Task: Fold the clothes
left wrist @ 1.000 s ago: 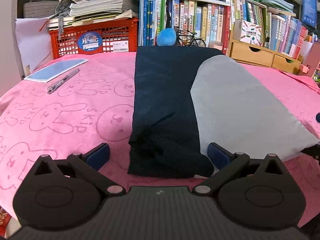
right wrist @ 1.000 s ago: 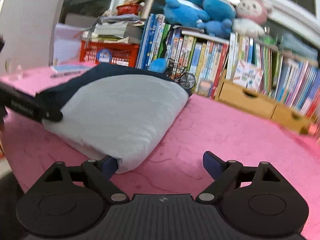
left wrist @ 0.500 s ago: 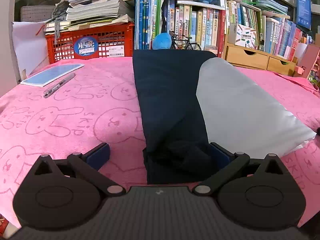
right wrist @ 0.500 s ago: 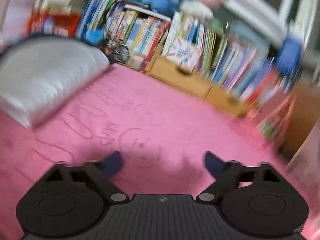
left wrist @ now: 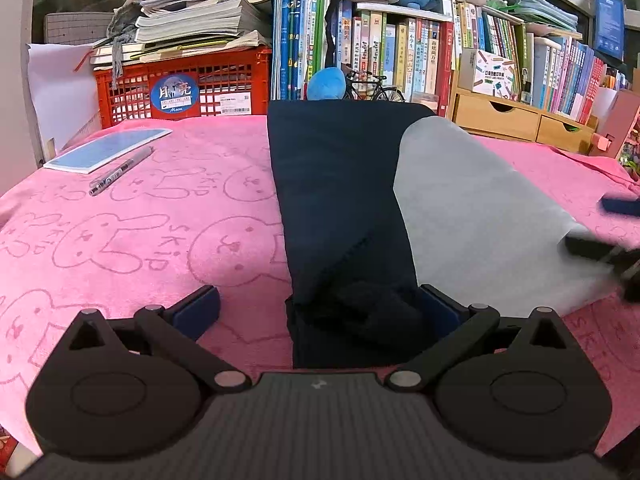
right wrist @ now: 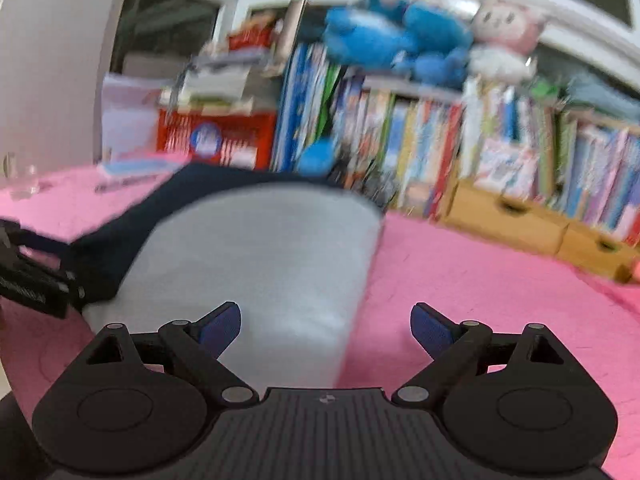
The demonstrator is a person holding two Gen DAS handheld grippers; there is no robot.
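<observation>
A folded garment lies on the pink bunny-print cloth. Its left part is dark navy and its right part is light grey. My left gripper is open, with the navy near end between its fingers. My right gripper is open over the grey part's near right corner; that view is blurred. The right gripper also shows blurred at the right edge of the left wrist view. The left gripper's body shows at the left edge of the right wrist view.
A blue notebook and a pen lie at the far left of the cloth. A red crate with stacked papers, a bookshelf and wooden drawers line the back.
My left gripper has moved forward so the navy end now sits between its fingers. My right gripper swung away to the right, then back over the grey corner.
</observation>
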